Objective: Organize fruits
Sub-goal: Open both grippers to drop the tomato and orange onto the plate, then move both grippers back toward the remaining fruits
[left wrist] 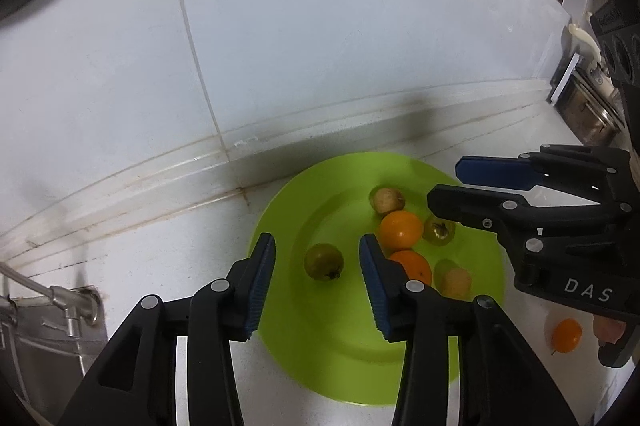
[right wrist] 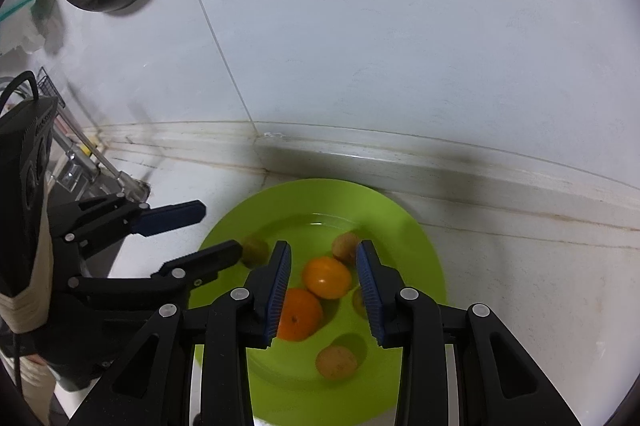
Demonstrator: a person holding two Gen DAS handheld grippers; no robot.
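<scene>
Fruits: gathered on plate (left wrist: 320, 186), lime green, set on white counter (left wrist: 160, 266) close to tiled wall (left wrist: 320, 26). Two oranges (left wrist: 401, 231) touching at centre; brown fruit (left wrist: 386, 200) just behind, pale fruit (left wrist: 455, 283) in front; dark fruit (left wrist: 439, 229) at right; green fruit (left wrist: 324, 261) apart at left. Small orange fruit (left wrist: 566, 335) left off plate, on counter to right. Left tongs (left wrist: 316, 240) held over plate, moderately spread, empty, green fruit seen below gap. Right tongs (right wrist: 323, 246) held over oranges, narrowly parted, gripping nothing.
</scene>
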